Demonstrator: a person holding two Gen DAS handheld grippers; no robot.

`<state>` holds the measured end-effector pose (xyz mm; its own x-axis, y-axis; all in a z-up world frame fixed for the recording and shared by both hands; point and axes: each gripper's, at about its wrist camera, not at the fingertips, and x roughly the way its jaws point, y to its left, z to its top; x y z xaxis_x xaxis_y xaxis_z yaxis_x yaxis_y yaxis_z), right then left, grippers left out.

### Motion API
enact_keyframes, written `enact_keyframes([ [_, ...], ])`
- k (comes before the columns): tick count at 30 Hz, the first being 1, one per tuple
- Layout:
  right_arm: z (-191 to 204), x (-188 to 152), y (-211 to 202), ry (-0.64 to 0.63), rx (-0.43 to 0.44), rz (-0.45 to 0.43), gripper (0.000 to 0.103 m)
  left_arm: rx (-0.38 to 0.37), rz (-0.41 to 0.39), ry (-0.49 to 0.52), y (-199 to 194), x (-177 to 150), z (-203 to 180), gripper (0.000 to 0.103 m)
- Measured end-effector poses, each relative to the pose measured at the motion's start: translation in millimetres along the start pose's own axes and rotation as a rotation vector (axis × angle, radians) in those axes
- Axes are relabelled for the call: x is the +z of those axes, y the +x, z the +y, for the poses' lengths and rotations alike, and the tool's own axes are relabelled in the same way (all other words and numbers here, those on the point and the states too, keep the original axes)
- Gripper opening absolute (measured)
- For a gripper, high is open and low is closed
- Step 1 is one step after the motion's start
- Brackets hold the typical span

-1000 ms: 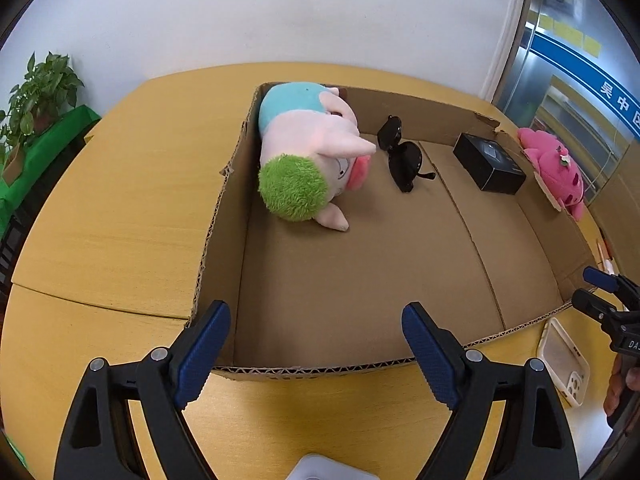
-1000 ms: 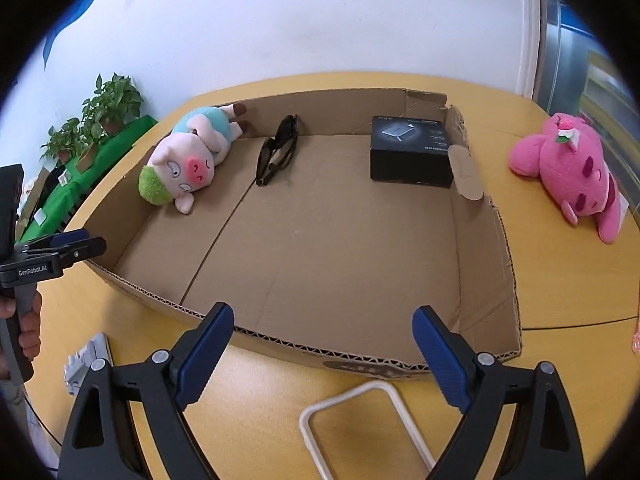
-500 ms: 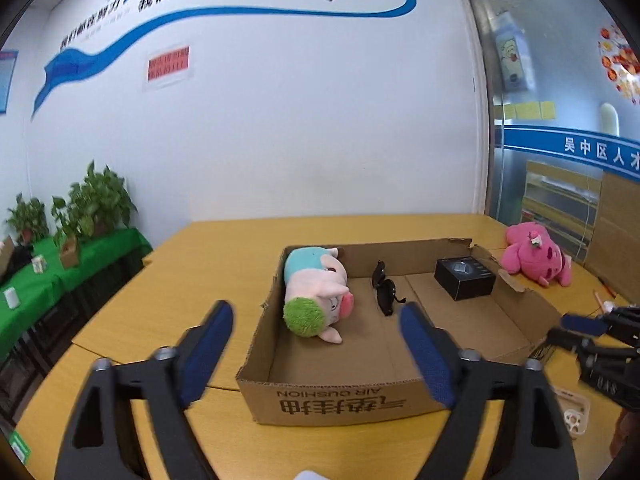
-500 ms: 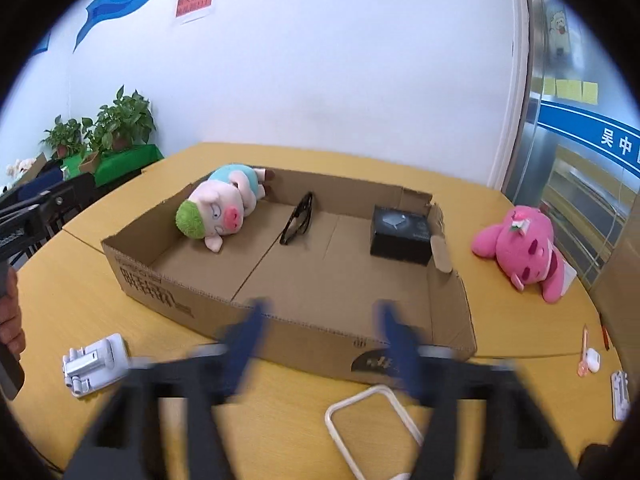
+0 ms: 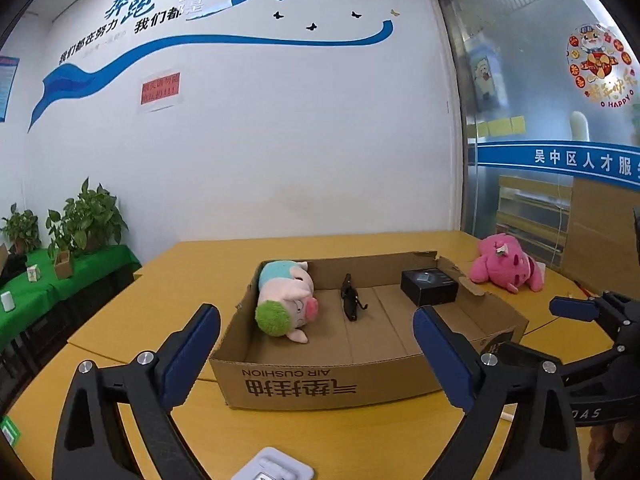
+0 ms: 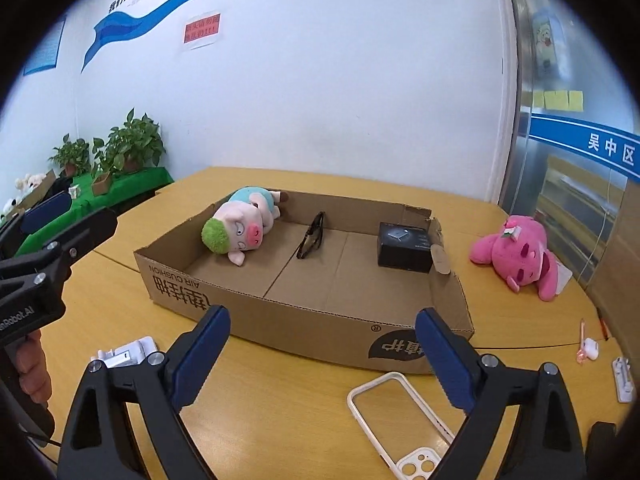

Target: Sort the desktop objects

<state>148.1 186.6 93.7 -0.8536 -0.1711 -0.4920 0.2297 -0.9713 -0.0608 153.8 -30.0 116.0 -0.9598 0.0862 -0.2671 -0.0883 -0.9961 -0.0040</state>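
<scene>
A shallow cardboard box (image 5: 332, 388) (image 6: 280, 314) sits on the yellow table. Inside lie a pig plush with green hair (image 5: 286, 300) (image 6: 240, 228), black sunglasses (image 5: 351, 298) (image 6: 312, 236) and a black box (image 5: 430, 286) (image 6: 406, 246). A pink plush (image 5: 506, 262) (image 6: 520, 256) lies on the table right of the box. My left gripper (image 5: 316, 354) is open and empty, held before the box's near wall. My right gripper (image 6: 322, 356) is open and empty, also before the box.
A white phone case (image 6: 396, 420) lies near the right gripper. A white plastic piece (image 6: 128, 354) (image 5: 276, 466) lies at the front left. Small items (image 6: 588, 350) and a white piece (image 6: 624, 376) lie at the right edge. Potted plants (image 5: 84, 220) stand on a green table to the left.
Both grippers have pulled back and tilted up from over the box to a lower, more level view in front of it. Both stay open and empty.
</scene>
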Motion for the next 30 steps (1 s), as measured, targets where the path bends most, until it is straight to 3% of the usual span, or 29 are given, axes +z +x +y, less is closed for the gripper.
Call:
enact_keyframes([
  [6,2.1,-2.7,-1.1,0.003,0.057,-0.001,0.094,0.067,0.04,-0.077,-1.9,-8.0,9.6,0.099],
  [12,5.8,-6.9,0.4,0.006,0.042,0.017,0.095,0.082,0.03,-0.13,-6.9,-14.9,17.6,0.099],
  [20,1.6,-8.9,-4.5,0.013,0.026,0.021,0.095,-0.026,0.115,-0.092,4.1,-19.7,1.7,0.099],
  [30,-0.5,-12.6,-0.1,0.027,0.036,0.031,0.095,-0.03,0.132,-0.071,7.5,-18.6,-5.7,0.099],
])
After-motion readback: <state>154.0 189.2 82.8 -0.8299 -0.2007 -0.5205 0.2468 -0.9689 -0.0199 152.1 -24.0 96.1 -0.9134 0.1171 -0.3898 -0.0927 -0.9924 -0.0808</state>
